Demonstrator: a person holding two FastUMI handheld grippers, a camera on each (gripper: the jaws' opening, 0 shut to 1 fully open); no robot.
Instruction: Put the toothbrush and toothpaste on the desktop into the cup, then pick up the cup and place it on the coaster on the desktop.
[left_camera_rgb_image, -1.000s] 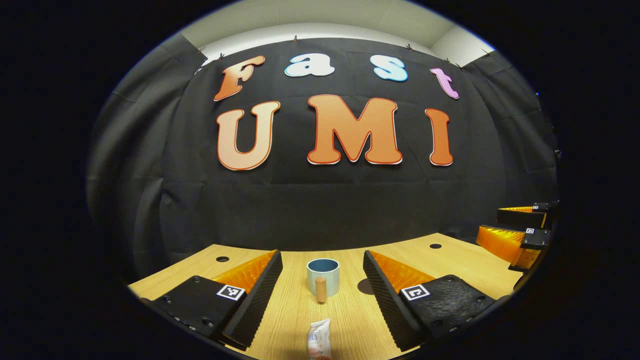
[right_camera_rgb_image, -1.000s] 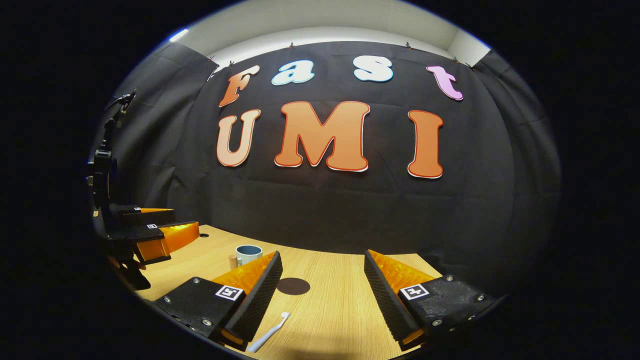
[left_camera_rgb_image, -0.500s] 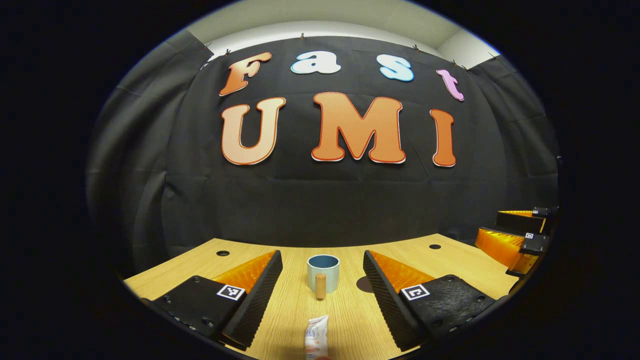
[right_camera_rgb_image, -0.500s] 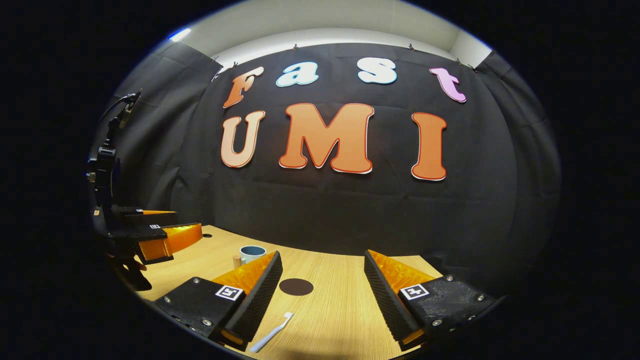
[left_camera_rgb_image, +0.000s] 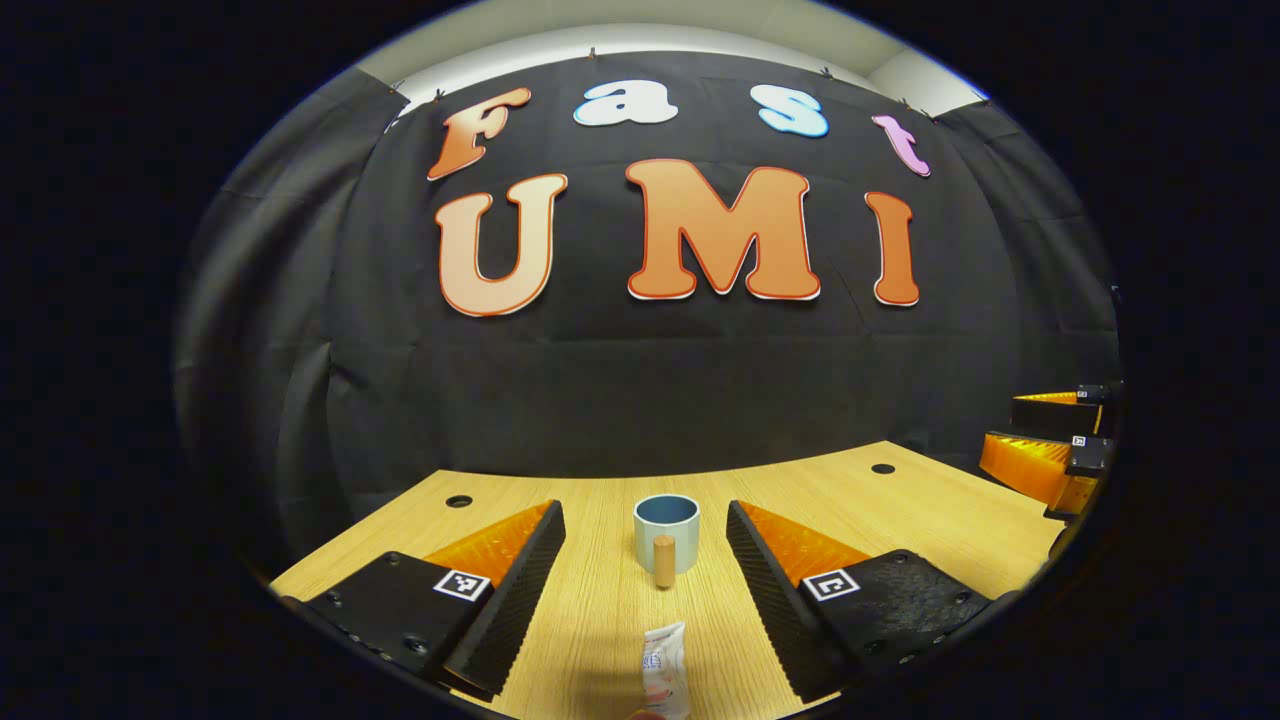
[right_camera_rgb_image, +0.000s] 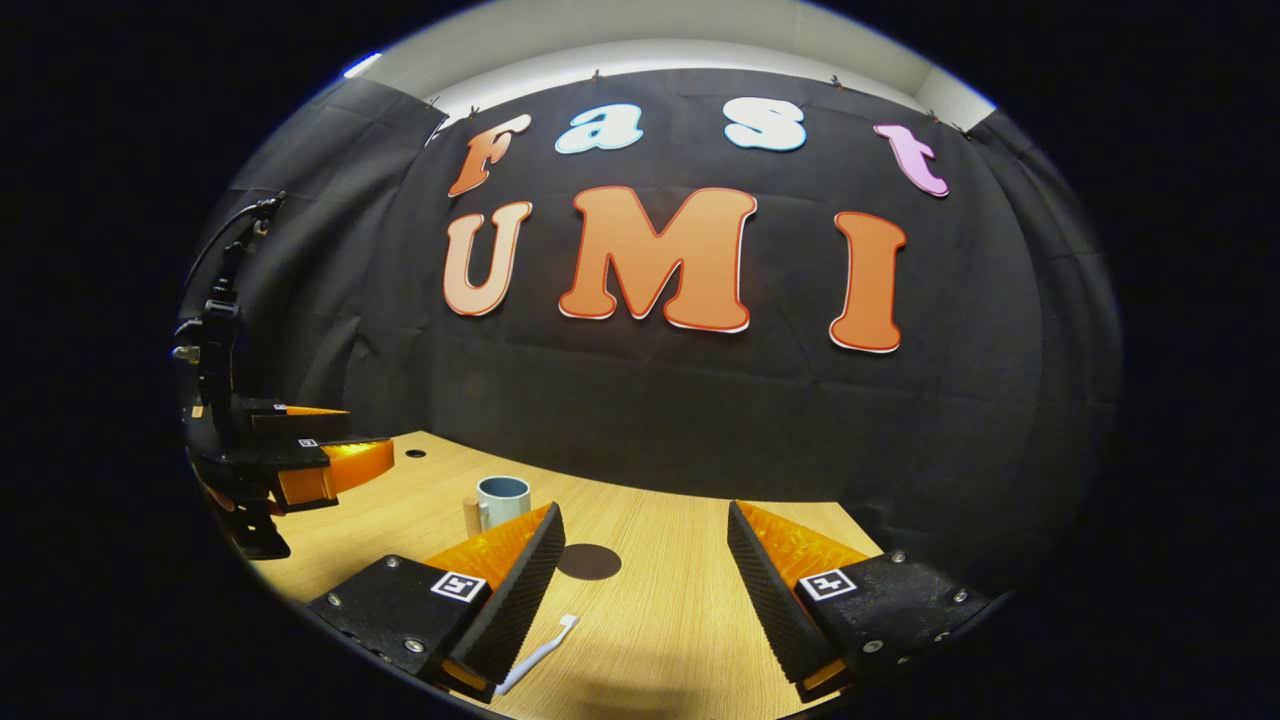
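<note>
Both open, empty: left gripper (left_camera_rgb_image: 645, 560) hovering over toothpaste tube (left_camera_rgb_image: 665, 680) at tabletop's near edge, right gripper (right_camera_rgb_image: 645, 565) over toothbrush (right_camera_rgb_image: 537, 655). Risk: thin brush slipping out, mug (left_camera_rgb_image: 667, 534) tipping w/ clumsy drop.

Desktop (left_camera_rgb_image: 900, 505): cup (left_camera_rgb_image: 667, 532), toothpaste (left_camera_rgb_image: 665, 682), toothbrush (right_camera_rgb_image: 538, 655), coaster (right_camera_rgb_image: 588, 562).

Left gripper (left_camera_rgb_image: 645, 560) fingers apart, cup (left_camera_rgb_image: 666, 534) ahead, toothpaste (left_camera_rgb_image: 665, 682) nearest

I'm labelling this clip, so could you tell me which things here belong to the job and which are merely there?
Job:
cup
toothpaste
toothbrush
coaster

Merely there:
desk
cable holes in it
</note>
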